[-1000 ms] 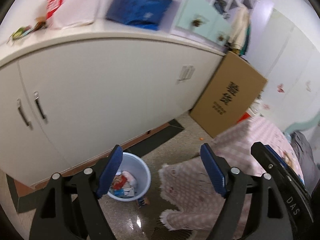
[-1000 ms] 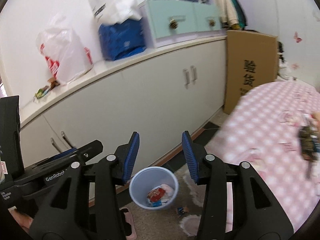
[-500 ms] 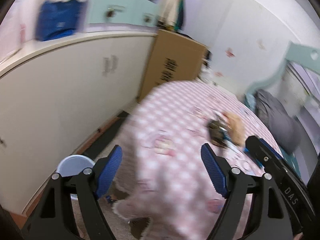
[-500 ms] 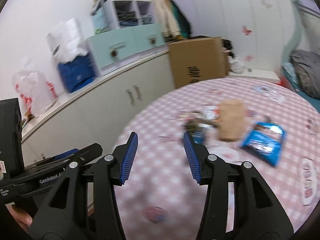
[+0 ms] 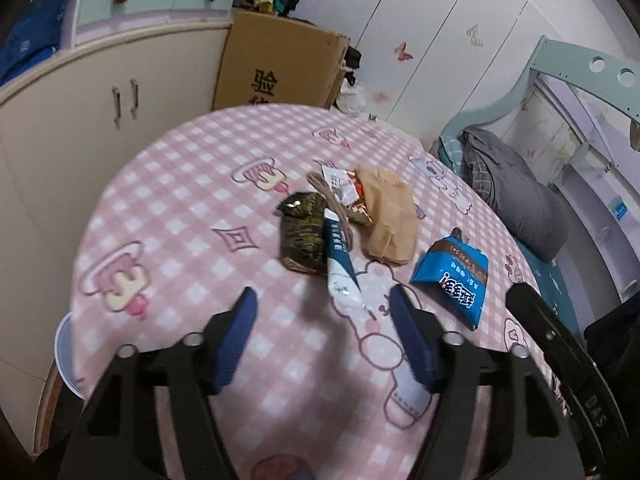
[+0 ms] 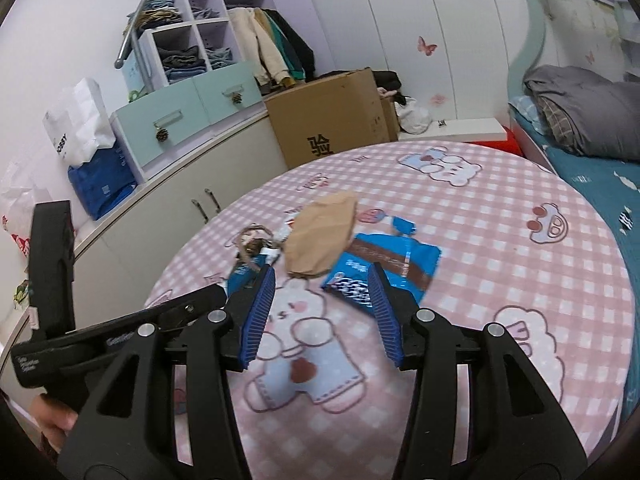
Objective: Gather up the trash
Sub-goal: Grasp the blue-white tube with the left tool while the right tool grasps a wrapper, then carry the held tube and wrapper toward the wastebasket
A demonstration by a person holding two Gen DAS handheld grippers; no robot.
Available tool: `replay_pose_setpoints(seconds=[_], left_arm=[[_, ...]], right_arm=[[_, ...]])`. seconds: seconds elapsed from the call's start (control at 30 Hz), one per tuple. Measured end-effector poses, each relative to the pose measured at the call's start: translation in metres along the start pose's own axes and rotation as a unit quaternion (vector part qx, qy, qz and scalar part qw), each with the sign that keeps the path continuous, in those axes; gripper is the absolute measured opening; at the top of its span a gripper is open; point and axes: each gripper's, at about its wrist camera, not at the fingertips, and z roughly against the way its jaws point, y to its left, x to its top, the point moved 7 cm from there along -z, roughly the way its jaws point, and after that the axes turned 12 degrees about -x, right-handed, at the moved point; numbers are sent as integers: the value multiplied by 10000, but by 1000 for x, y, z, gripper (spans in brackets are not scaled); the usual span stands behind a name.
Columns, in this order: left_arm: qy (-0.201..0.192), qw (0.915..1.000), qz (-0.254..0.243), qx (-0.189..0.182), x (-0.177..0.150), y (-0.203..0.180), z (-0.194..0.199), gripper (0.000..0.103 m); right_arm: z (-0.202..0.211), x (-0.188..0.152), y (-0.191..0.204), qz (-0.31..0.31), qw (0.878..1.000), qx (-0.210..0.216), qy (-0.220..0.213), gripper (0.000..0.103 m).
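Trash lies on a round table with a pink checked cloth (image 5: 192,216): a dark crumpled wrapper (image 5: 302,236), a blue and white packet (image 5: 340,268), a brown paper bag (image 5: 390,216), a blue snack bag (image 5: 452,276) and a red and white wrapper (image 5: 344,184). My left gripper (image 5: 324,308) is open and empty, just short of the blue and white packet. My right gripper (image 6: 322,284) is open and empty, hovering near the blue snack bag (image 6: 384,268) and brown paper bag (image 6: 320,240).
The rim of a pale blue bin (image 5: 60,352) peeks out below the table's left edge. White cabinets (image 5: 80,120) and a cardboard box (image 5: 280,68) stand behind the table. A bed with a grey blanket (image 6: 580,120) is at the right.
Both grippers swung away from the bin on the floor, up and to the right over the table. The trash pile now lies right in front of them. Both stayed open.
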Motion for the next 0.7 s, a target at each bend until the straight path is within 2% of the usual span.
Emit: replay_pose_setpoints(seconds=[0.07,0.17,0.23,0.5,0.7], left_arm=[[60,10000,61,-42,1,0,-9,52],[132,9998,106,-86,2,3,-17,36],[182,9998,76,-86,1,2,-21,4],[-26,9992,-397,-26,-3,2,1,2],[-243,9980,-536,246,-5,18,30,2]], right_arm=[[-2,0,-3,-56,10000,44,45,48],[-4,0,-3,-18,10000,64,66,48],[-4,1,-2,17,9999,74,74,48],[-8,6,18,169,9996,171,111,48],[-22,5,51,494,9978,318,317,48]])
